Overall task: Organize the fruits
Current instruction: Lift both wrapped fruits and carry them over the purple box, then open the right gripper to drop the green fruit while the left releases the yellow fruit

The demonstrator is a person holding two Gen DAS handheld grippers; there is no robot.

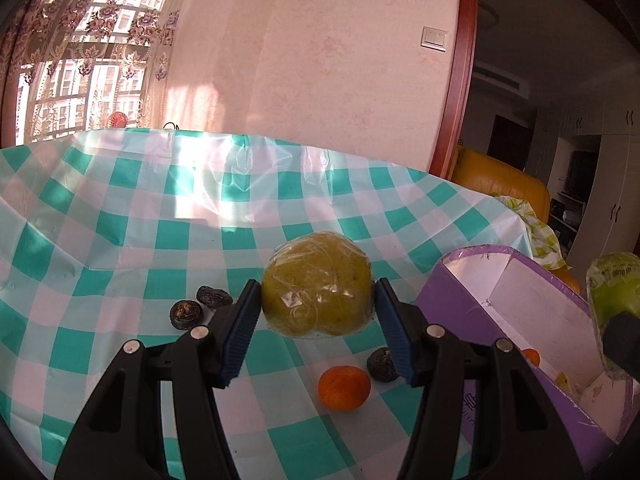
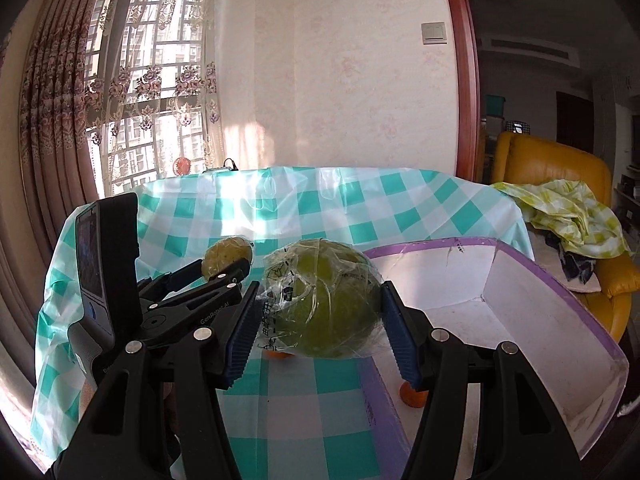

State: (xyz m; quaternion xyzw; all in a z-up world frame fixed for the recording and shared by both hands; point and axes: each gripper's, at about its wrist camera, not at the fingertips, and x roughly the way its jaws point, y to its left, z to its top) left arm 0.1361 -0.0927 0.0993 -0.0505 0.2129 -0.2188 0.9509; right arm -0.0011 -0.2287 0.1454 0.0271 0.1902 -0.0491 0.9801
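Note:
My left gripper (image 1: 316, 300) is shut on a yellow-green pomelo wrapped in film (image 1: 318, 286), held just above the checked tablecloth (image 1: 120, 208). Under and beside it lie an orange tangerine (image 1: 344, 387) and three dark wrinkled fruits, one by the right finger (image 1: 382, 365) and two at the left (image 1: 186, 313). My right gripper (image 2: 320, 308) is shut on a greener wrapped pomelo (image 2: 324, 300), held above the left wall of the purple box (image 2: 560, 320). That pomelo shows at the right edge of the left wrist view (image 1: 612, 292). A tangerine (image 2: 412, 397) lies inside the box.
The purple box with a white inside (image 1: 532, 320) stands at the table's right. The left gripper body (image 2: 108, 280) is at the left of the right wrist view. A yellow armchair with a checked cloth (image 2: 560, 208) stands beyond the table. Wall and curtained window lie behind.

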